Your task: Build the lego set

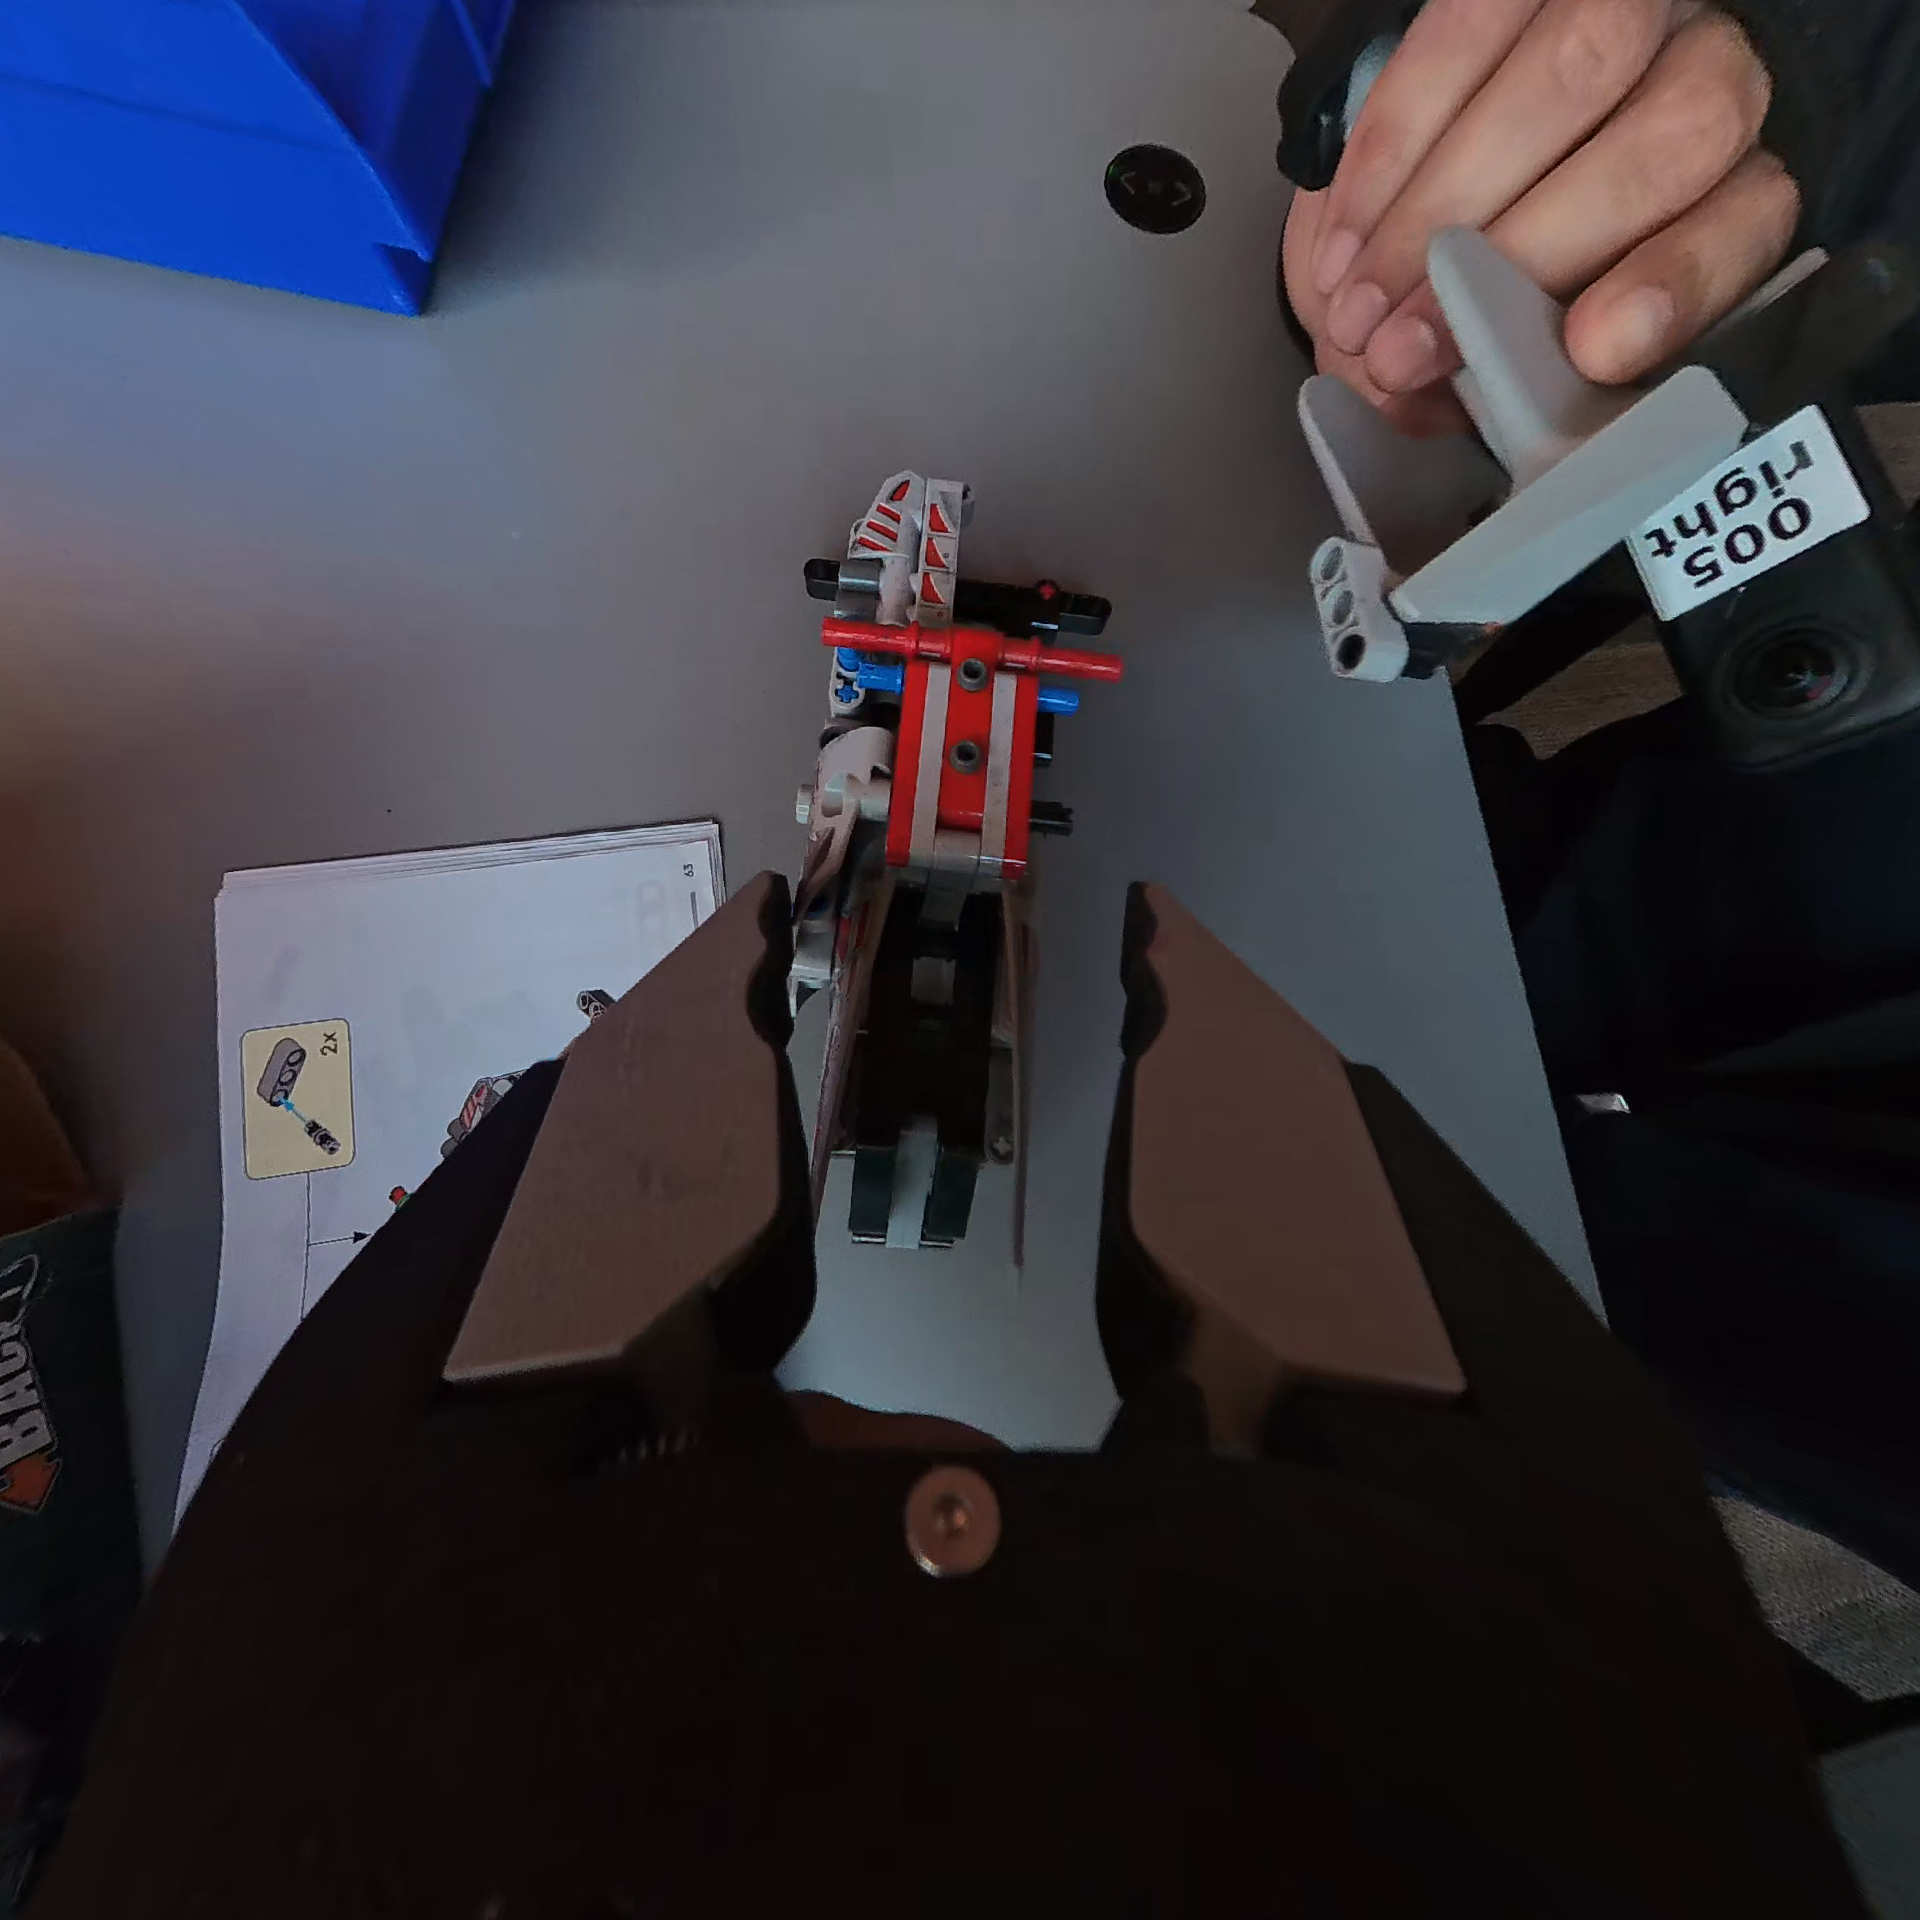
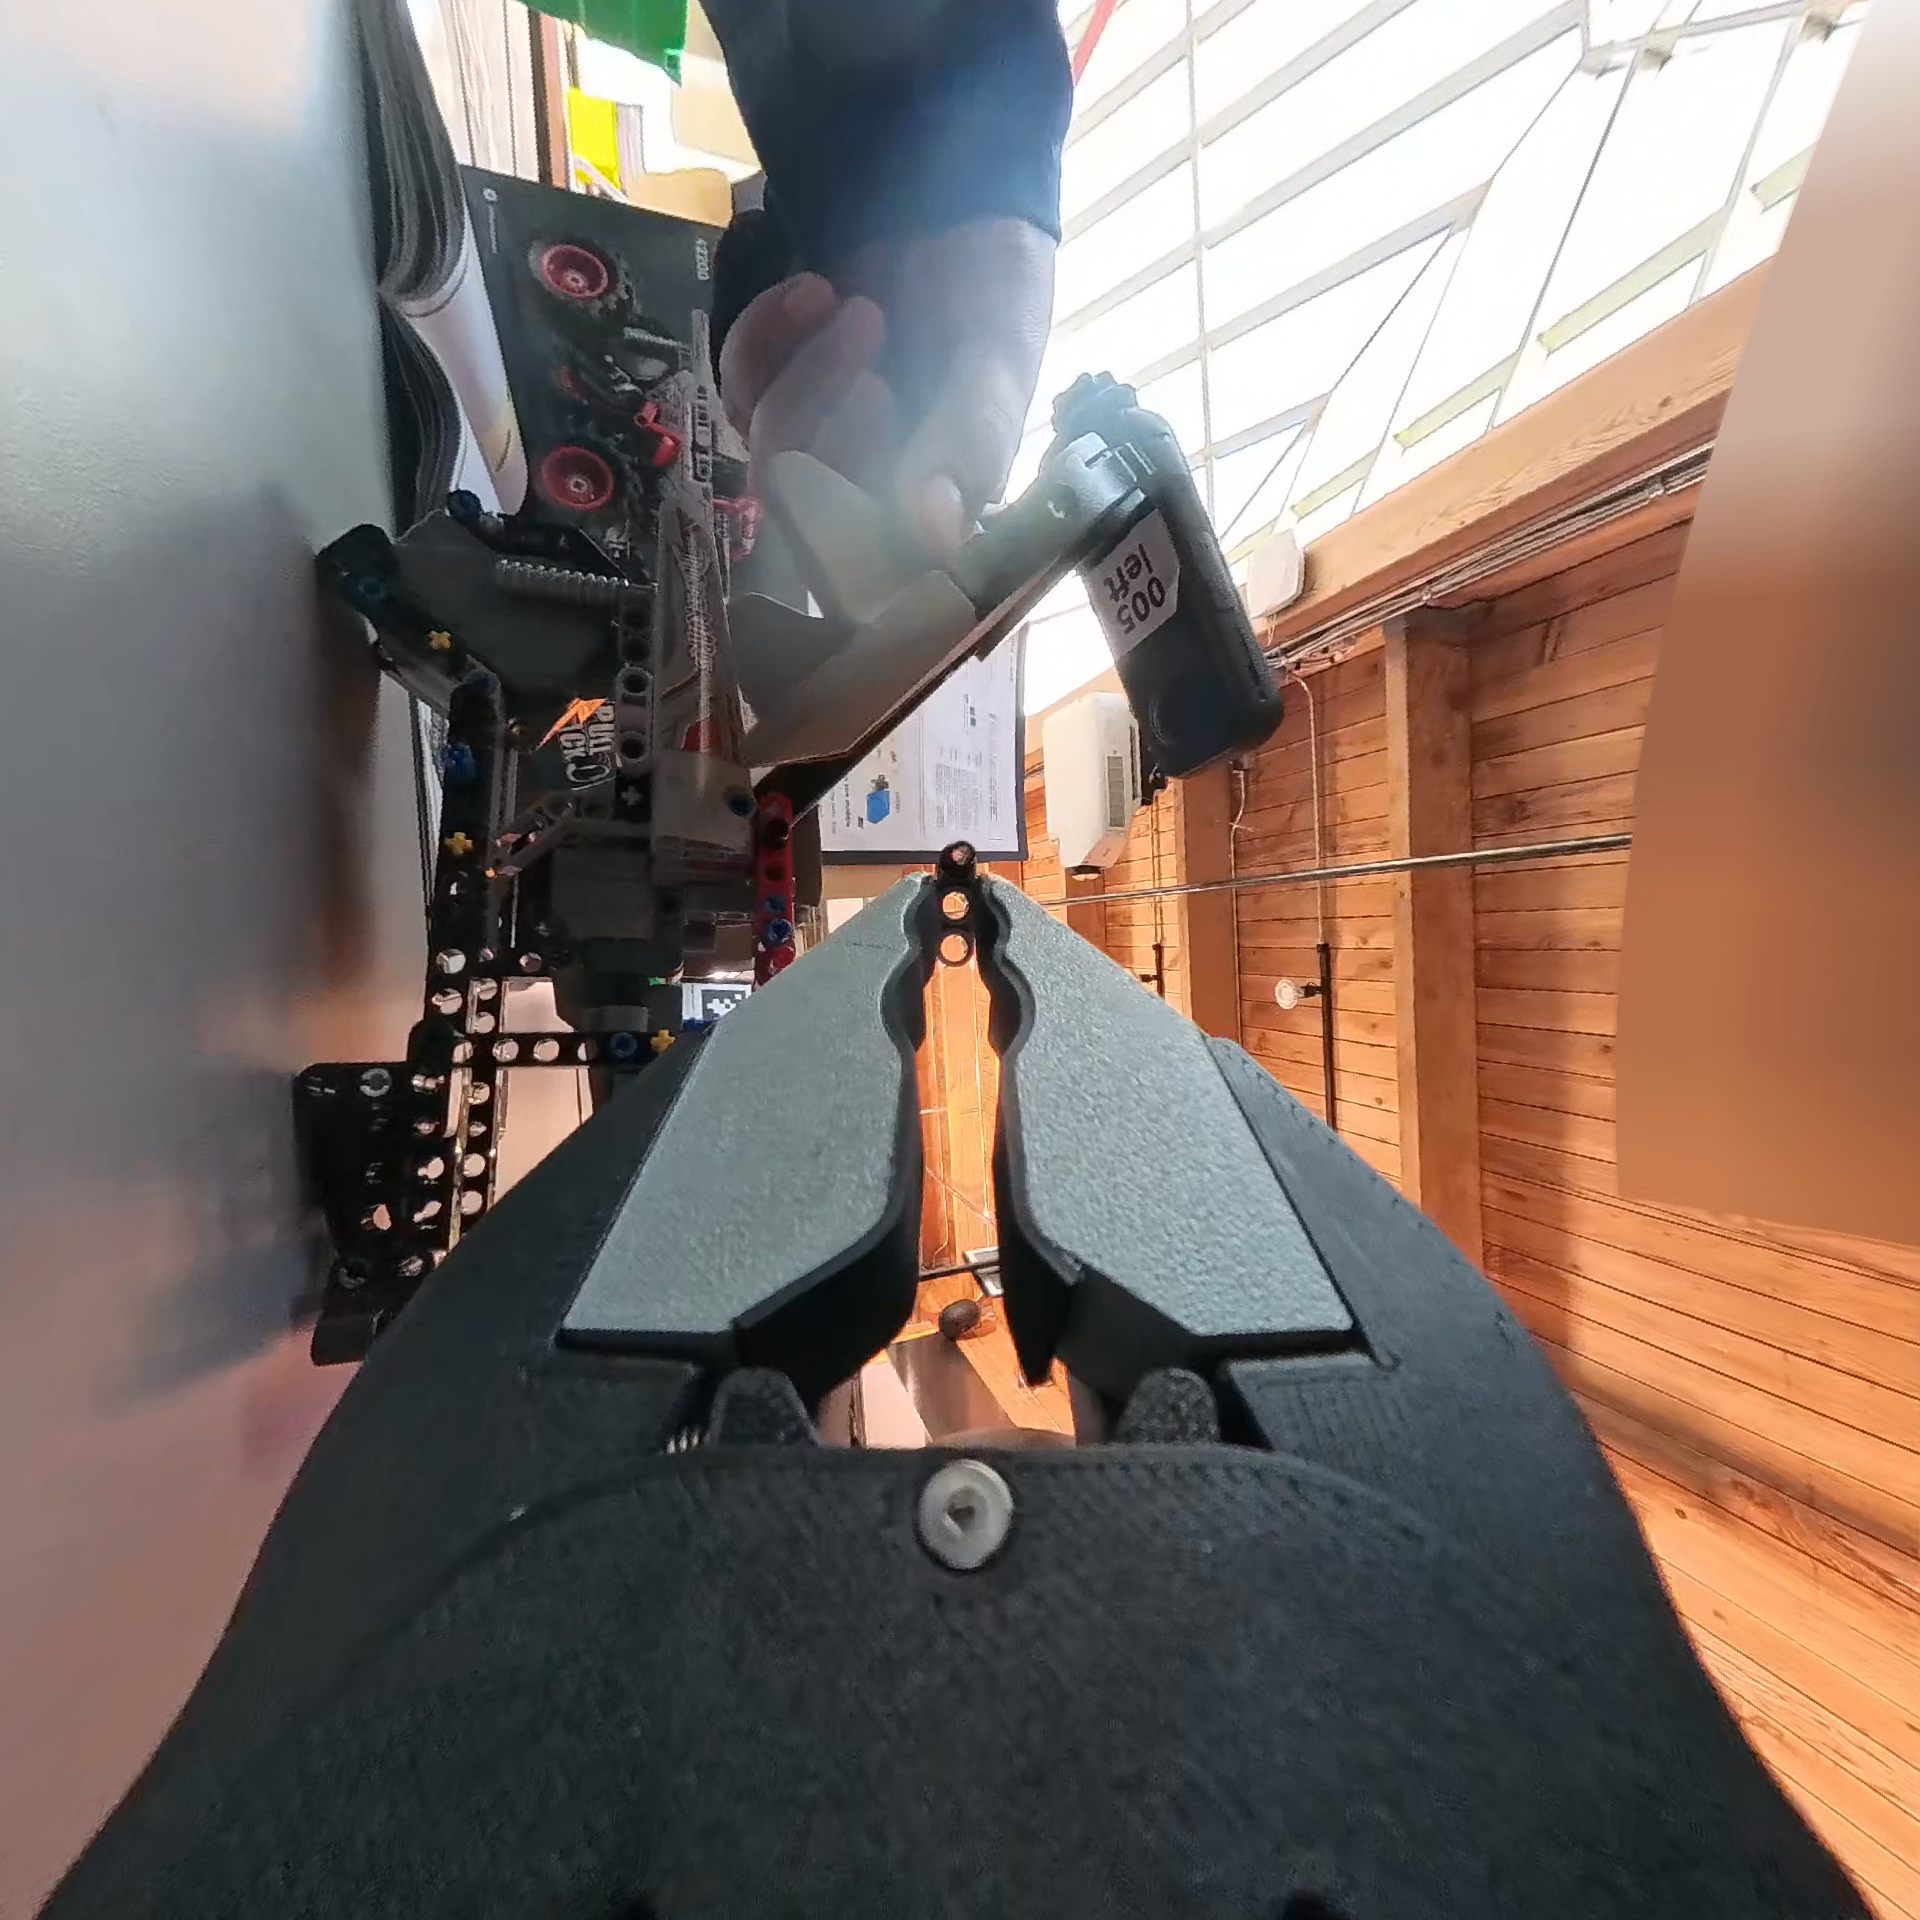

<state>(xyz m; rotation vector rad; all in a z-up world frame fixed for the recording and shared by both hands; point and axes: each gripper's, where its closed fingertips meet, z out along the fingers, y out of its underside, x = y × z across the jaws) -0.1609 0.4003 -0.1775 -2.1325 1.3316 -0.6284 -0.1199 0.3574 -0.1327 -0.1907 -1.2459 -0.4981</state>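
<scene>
While the left gripper [image 1: 951, 940] straddles the model [image 1: 940, 821] with jaws wide, nothing is clamped: the left finger [image 1: 665, 1091] sits against the model's flank, the right finger stands clear. I'd close on the black rear section first, so the model can't skate on the bench [image 1: 623, 571] when the new part is pushed in.

Right gripper [image 2: 956, 914] has jaws narrow, pinching a small grey three-hole beam [image 1: 1351, 613]; it hangs in the air right of the model, apart from it. The blue pins [image 1: 1060, 698] on that side look like the likely target, though I can't confirm it. Line holes up square, then push straight along the pin axis.

Room: bench edge runs close on the right, so approach from above. Instruction booklet [image 1: 447, 966] lies just left of the model, a box [image 1: 62, 1403] beyond that. Blue bin [image 1: 229, 135] far left, well apart; bare bench behind the model.
</scene>
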